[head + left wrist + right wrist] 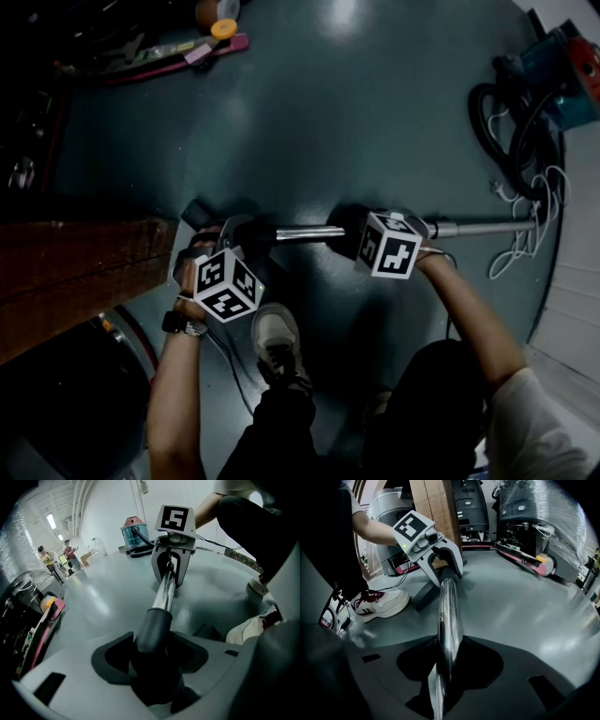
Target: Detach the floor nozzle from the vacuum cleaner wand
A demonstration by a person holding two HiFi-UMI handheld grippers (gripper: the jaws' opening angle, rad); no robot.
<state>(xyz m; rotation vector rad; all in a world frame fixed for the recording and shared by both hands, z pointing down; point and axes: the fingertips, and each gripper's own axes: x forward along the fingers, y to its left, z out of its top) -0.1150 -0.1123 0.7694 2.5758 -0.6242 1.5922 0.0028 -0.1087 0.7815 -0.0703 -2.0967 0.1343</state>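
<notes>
A chrome wand (478,228) lies level over the grey floor. Its left end enters a dark collar (153,627) that leads to the black floor nozzle (200,215), also seen as a flat dark piece (423,595). My left gripper (242,236) straddles this collar and is shut on it (157,667). My right gripper (352,234) is shut on the chrome tube (446,620) a short way to the right. Each gripper faces the other along the wand: the right gripper (169,571), the left gripper (446,571). The joint inside the left jaws is hidden in shadow.
A person's shoe (277,342) stands just below the wand. A wooden beam (84,272) lies at the left. The vacuum body (562,66), black hose (511,127) and white cable (534,211) sit at the right. Tools (216,42) lie at the top.
</notes>
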